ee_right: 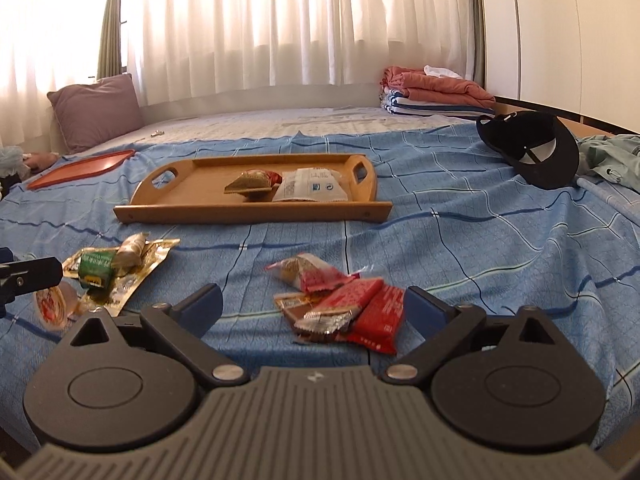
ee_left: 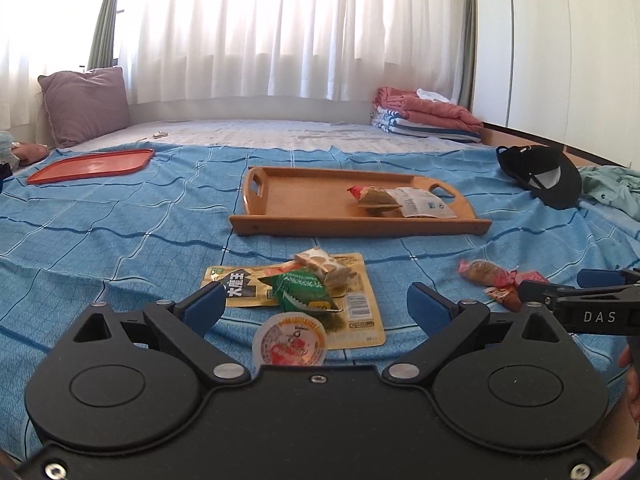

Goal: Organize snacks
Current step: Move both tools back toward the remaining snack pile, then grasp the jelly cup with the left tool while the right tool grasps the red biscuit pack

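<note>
On the bedspread (ee_right: 460,240), snacks (ee_right: 340,304) lie scattered.

"DAS" in pale capitals on the black arm of the right hand-held gripper (ee_left: 560,292), seen at the right edge of the left wrist view. Large white characters "大魔王" on a black panel of the flat yellow snack packet (ee_left: 360,308); a barcode block sits on the same packet, digits too small to read. Print on the white packet (ee_left: 420,202) in the wooden tray (ee_left: 304,200) is illegible. Jelly cup lid (ee_left: 290,340) print is blurred.
</note>
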A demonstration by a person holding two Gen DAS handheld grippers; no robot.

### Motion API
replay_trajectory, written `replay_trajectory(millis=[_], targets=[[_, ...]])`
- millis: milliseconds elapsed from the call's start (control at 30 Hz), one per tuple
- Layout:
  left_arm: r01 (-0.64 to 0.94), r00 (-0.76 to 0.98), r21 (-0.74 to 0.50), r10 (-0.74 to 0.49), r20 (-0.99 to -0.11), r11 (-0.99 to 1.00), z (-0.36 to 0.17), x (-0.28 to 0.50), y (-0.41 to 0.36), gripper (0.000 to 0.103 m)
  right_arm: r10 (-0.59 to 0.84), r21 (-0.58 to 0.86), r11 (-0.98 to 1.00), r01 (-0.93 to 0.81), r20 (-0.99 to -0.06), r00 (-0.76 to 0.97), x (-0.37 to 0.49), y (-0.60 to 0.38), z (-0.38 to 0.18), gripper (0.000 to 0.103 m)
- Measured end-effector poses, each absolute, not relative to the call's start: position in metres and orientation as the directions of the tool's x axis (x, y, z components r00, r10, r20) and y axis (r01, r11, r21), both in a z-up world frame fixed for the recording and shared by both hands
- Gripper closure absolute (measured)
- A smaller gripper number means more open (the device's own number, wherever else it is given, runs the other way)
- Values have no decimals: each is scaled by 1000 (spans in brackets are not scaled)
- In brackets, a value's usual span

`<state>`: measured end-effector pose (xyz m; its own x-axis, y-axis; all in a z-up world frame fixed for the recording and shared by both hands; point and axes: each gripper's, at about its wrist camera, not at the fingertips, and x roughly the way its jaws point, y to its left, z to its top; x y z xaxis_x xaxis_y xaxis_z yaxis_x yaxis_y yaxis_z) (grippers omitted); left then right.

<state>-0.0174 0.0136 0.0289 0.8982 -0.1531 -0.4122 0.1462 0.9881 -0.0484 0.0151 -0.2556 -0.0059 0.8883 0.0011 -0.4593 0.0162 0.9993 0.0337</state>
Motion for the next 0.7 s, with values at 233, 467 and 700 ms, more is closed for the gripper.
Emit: replay_trajectory(millis=[233,467,700], targets=[[96,903,-48,-107,-417,994,17,-16,16,18,-59,19,997,76,-454,889,14,-257,-12,26],[13,908,-83,-46,-416,996,5,-16,23,39,-134,-23,990,138,-447,884,23,-253,-15,44],[11,896,-82,-47,-441,997,-7,-12,19,40,-171,-96,985,143,-445,879,33,-238,-26,51]])
